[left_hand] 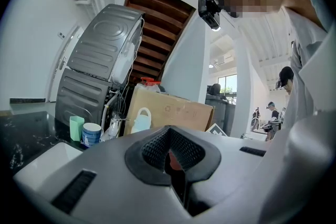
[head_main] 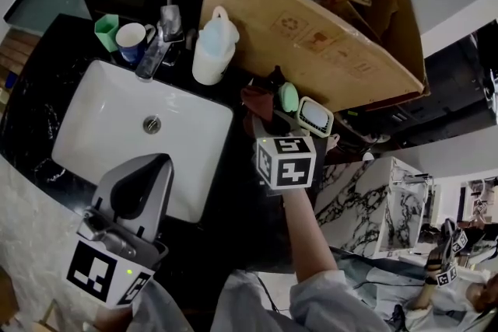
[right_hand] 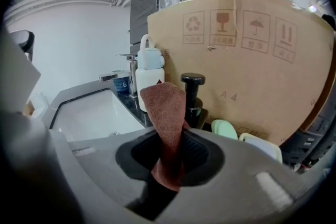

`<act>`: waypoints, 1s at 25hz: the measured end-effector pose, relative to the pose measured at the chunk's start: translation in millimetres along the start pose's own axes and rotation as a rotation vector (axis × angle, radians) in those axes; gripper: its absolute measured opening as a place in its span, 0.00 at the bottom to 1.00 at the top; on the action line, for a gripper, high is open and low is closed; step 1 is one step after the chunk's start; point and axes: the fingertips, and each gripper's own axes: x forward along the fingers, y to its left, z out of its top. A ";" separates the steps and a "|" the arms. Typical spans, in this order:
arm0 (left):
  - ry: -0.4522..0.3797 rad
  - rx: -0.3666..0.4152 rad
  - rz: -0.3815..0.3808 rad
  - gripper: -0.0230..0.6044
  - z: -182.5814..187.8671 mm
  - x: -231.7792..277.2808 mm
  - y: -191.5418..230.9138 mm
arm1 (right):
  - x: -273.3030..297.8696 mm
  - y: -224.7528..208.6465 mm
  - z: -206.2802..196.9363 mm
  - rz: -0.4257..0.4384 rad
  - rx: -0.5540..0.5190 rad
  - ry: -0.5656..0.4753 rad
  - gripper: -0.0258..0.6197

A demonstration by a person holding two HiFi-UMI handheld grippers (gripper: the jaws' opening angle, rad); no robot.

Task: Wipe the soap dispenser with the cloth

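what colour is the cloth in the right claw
Reddish brown; the cloth shows best in the right gripper view.

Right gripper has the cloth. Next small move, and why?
Probably ease the right gripper forward until the cloth presses on the soap dispenser. Its fingers are shut on the cloth, whose free end stands just in front of the dispenser's black pump; contact can't be confirmed yet.
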 end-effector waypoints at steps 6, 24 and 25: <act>0.002 0.001 -0.010 0.04 0.0 3.5 -4.1 | -8.5 -20.9 -12.2 -0.046 0.043 0.023 0.16; 0.007 0.012 -0.050 0.04 1.8 4.4 -15.5 | -46.9 -77.8 -18.8 -0.223 0.181 -0.062 0.16; 0.007 0.013 -0.056 0.04 2.2 3.8 -17.2 | -52.5 -77.8 -15.9 -0.227 0.191 -0.085 0.16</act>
